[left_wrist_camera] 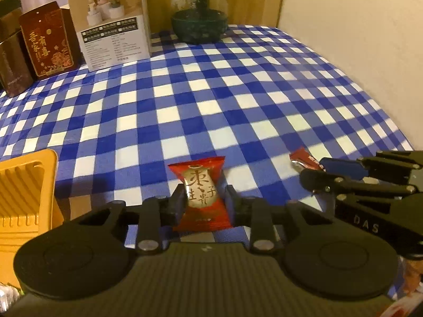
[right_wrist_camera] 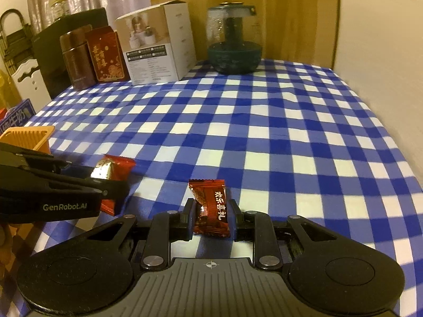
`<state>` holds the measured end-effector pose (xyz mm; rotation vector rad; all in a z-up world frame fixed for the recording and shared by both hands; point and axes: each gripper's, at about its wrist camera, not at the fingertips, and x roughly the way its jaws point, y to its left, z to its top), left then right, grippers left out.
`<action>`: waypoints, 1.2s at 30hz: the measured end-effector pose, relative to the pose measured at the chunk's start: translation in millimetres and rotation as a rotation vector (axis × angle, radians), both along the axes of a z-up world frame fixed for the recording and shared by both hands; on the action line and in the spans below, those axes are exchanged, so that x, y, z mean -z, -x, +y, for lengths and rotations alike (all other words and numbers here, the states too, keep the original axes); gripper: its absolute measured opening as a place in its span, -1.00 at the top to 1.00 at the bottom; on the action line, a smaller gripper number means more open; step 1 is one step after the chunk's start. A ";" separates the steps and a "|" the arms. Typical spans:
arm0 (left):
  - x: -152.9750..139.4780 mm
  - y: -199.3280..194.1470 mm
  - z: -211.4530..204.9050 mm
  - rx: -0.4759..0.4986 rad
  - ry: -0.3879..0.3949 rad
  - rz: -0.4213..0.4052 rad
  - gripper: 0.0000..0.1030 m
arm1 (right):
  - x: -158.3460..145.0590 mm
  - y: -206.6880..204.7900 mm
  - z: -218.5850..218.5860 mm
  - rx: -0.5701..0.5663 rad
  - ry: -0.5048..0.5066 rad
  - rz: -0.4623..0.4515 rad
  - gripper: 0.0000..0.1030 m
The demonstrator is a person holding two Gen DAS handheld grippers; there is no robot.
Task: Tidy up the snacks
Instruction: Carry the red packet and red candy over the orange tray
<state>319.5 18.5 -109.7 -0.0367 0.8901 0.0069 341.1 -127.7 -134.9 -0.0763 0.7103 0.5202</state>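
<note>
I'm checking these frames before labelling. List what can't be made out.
- Yellow bin: interior unseen; cut by the left wrist view's edge, tiny in the right wrist view.
- Dark red candy: mostly hidden behind the right gripper in the left wrist view.
- White box: label print too small and blurred in both views.

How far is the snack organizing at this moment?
Nothing looks put away yet. In hand: the left gripper is shut on a red candy, and the right gripper is shut on a dark red candy. Left: bring both to the yellow basket; its inside is not visible.
</note>
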 end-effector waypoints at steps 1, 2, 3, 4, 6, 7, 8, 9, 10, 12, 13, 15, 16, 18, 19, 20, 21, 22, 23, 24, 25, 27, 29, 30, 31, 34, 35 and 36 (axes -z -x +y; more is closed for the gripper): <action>-0.8 3.0 -0.3 0.008 0.005 0.000 0.49 | -0.3 2.2 -0.8 0.005 -0.002 0.008 0.51; -1.7 6.3 -0.5 0.016 0.011 0.003 0.50 | -0.4 4.4 -1.7 0.012 -0.004 0.015 0.51; -2.8 9.6 -0.8 0.024 0.021 0.006 0.51 | -0.8 7.5 -3.1 0.021 -0.006 0.023 0.51; -4.2 13.9 -1.7 0.030 0.024 0.008 0.51 | -1.3 10.8 -4.8 0.028 -0.008 0.028 0.51; -7.2 23.2 -4.3 0.041 0.022 0.007 0.51 | -2.8 17.1 -8.6 0.044 -0.018 0.040 0.51; -9.3 27.9 -5.7 0.043 0.027 0.007 0.51 | -4.1 21.4 -11.3 0.057 -0.023 0.050 0.51; -11.7 32.4 -7.2 0.046 0.034 0.006 0.51 | -5.3 25.2 -14.0 0.067 -0.029 0.058 0.51; -14.7 37.2 -9.1 0.051 0.039 0.006 0.51 | -7.1 29.6 -16.5 0.077 -0.036 0.066 0.51; -17.7 41.7 -11.0 0.055 0.043 0.004 0.51 | -9.3 35.1 -18.8 0.087 -0.040 0.074 0.51; -24.7 51.8 -14.8 0.065 0.052 -0.002 0.51 | -14.7 44.9 -21.8 0.097 -0.039 0.084 0.51; -28.7 57.1 -16.3 0.070 0.053 -0.005 0.51 | -18.3 50.3 -23.0 0.103 -0.038 0.089 0.51; -36.8 68.4 -19.2 0.075 0.061 -0.009 0.51 | -26.1 61.7 -24.7 0.115 -0.030 0.092 0.51; -40.5 74.2 -20.0 0.076 0.065 -0.010 0.51 | -30.7 67.8 -25.5 0.127 -0.026 0.092 0.51; -47.7 86.2 -20.6 0.073 0.072 -0.011 0.51 | -39.3 79.7 -27.3 0.147 -0.031 0.100 0.51; -51.0 92.0 -20.3 0.069 0.076 -0.011 0.51 | -44.2 86.0 -28.2 0.155 -0.038 0.102 0.51; -54.3 98.0 -20.1 0.067 0.081 -0.011 0.51 | -48.7 92.1 -28.7 0.161 -0.044 0.105 0.51; -58.1 104.8 -20.0 0.065 0.080 -0.012 0.51 | -53.5 98.5 -29.2 0.166 -0.053 0.106 0.51; -62.0 111.6 -19.9 0.064 0.078 -0.014 0.51 | -58.4 105.4 -29.6 0.170 -0.063 0.108 0.51; -65.9 118.1 -19.6 0.063 0.080 -0.016 0.51 | -63.0 112.4 -29.6 0.171 -0.069 0.106 0.51; -70.4 125.2 -19.4 0.061 0.083 -0.020 0.51 | -67.2 119.5 -29.6 0.173 -0.073 0.106 0.51; -74.4 131.9 -19.0 0.058 0.085 -0.024 0.51 | -71.6 127.5 -29.2 0.176 -0.076 0.106 0.51; -83.1 146.2 -17.6 0.052 0.091 -0.033 0.51 | -78.5 140.6 -27.3 0.180 -0.081 0.105 0.51; -90.8 158.4 -16.8 0.052 0.091 -0.041 0.51 | -85.2 155.2 -24.6 0.179 -0.080 0.100 0.51; -94.5 164.1 -16.2 0.052 0.093 -0.044 0.51 | -88.1 162.1 -23.2 0.178 -0.079 0.096 0.51; -98.0 169.8 -15.1 0.050 0.096 -0.047 0.51 | -91.5 169.2 -21.9 0.178 -0.077 0.091 0.51; -108.4 186.6 -11.6 0.046 0.105 -0.059 0.51 | -99.0 186.9 -19.1 0.178 -0.076 0.080 0.51; -111.9 192.5 -10.9 0.048 0.105 -0.063 0.51 | -100.9 192.1 -18.3 0.179 -0.074 0.075 0.51; -115.0 198.1 -10.5 0.050 0.105 -0.068 0.51 | -103.5 197.6 -17.2 0.179 -0.074 0.071 0.51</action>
